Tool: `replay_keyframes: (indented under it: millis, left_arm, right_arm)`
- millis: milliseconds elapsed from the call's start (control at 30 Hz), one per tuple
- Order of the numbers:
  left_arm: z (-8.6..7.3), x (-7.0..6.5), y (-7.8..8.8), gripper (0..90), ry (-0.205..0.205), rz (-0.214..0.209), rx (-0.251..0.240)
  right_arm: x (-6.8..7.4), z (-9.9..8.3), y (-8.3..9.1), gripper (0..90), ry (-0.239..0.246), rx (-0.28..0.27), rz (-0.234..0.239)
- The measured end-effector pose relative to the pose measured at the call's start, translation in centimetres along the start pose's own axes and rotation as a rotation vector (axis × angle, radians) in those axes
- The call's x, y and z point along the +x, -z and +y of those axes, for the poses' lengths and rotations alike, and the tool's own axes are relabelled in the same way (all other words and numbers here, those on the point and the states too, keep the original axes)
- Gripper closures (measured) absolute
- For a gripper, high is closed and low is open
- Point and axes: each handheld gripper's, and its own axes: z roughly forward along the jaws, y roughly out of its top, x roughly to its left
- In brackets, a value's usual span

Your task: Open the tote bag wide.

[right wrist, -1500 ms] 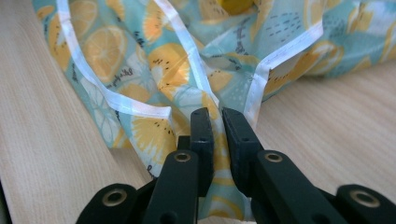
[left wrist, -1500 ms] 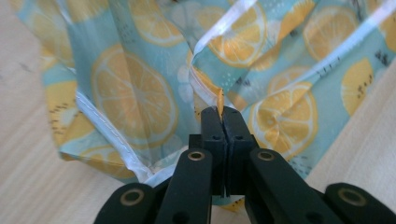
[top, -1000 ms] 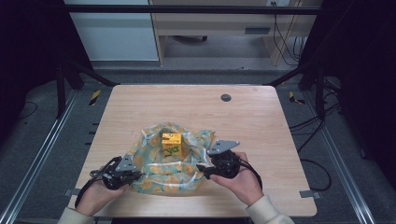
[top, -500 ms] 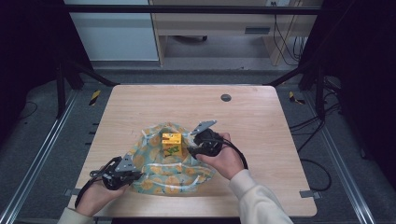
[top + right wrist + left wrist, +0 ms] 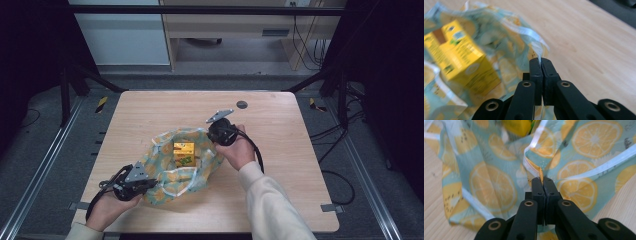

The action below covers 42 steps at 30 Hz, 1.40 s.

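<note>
A pale blue cloth [image 5: 167, 175] printed with lemon slices lies bunched on the wooden table [image 5: 285, 165]. A yellow box [image 5: 183, 151] stands on its middle. My left gripper [image 5: 150, 183] is at the cloth's near left corner, jaws shut on a white-hemmed fold of the cloth [image 5: 491, 187], with the box [image 5: 516, 126] beyond. My right gripper [image 5: 212, 139] is at the far right corner. Its jaws have just been closing and now pinch the cloth's edge [image 5: 534, 45]; the gripper's tips [image 5: 540, 60] sit right of the blurred box [image 5: 456, 57].
A small dark round disc [image 5: 242, 104] sits near the table's far edge. Bare wood spreads right of and behind the cloth. Black frame posts and cables stand off the table's right side. A person's sleeve [image 5: 272, 205] comes in from the bottom right.
My right gripper has travelled from the cloth's near right side to its far right corner and shut there. The left gripper has stayed put, still holding its corner.
</note>
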Motion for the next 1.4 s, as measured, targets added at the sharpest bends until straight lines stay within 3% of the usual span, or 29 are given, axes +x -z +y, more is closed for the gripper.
replay_keyframes:
  millis: [100, 200, 333, 500, 1033, 1133, 1233, 1333, 1400]
  left_arm:
    - [0.5, -0.3, -0.2, 89.3, -0.004, 0.004, -0.021]
    - [0.6, -0.5, -0.6, 89.3, -0.028, 0.015, 0.008]
    - [0.1, -0.5, -1.1, 89.3, -0.015, -0.002, 0.055]
    - [-0.1, -0.5, -1.2, 89.2, -0.014, -0.010, 0.064]
    - [-0.2, -1.7, -1.8, 89.2, -0.041, -0.069, 0.107]
    - [-0.2, -1.9, -1.9, 88.9, -0.045, -0.086, 0.105]
    - [-0.1, -1.8, -1.9, 88.3, -0.048, -0.070, 0.105]
    - [0.1, -1.8, -1.9, 83.0, -0.036, -0.050, 0.090]
    - [0.1, -1.9, -1.6, 78.5, -0.039, -0.012, 0.063]
  right_arm:
    - [-1.2, 0.6, -0.2, 89.0, -0.017, -0.015, -0.021]
    - [-2.1, 0.6, -0.9, 89.0, -0.042, -0.005, -0.032]
    - [-2.8, -0.5, -2.7, 89.0, -0.075, 0.041, -0.036]
    - [-3.6, -2.1, -4.1, 88.8, -0.109, 0.063, -0.037]
    - [-4.3, -3.2, -4.7, 84.3, -0.137, 0.087, -0.045]
    - [-4.2, -3.0, -4.2, 78.1, -0.128, 0.068, -0.054]
    - [-4.1, -2.7, -3.5, 69.4, -0.128, 0.041, -0.069]
    - [-4.0, -2.4, -2.5, 56.6, -0.125, 0.008, -0.083]
    - [-3.9, -2.1, -1.8, 50.7, -0.124, -0.008, -0.086]
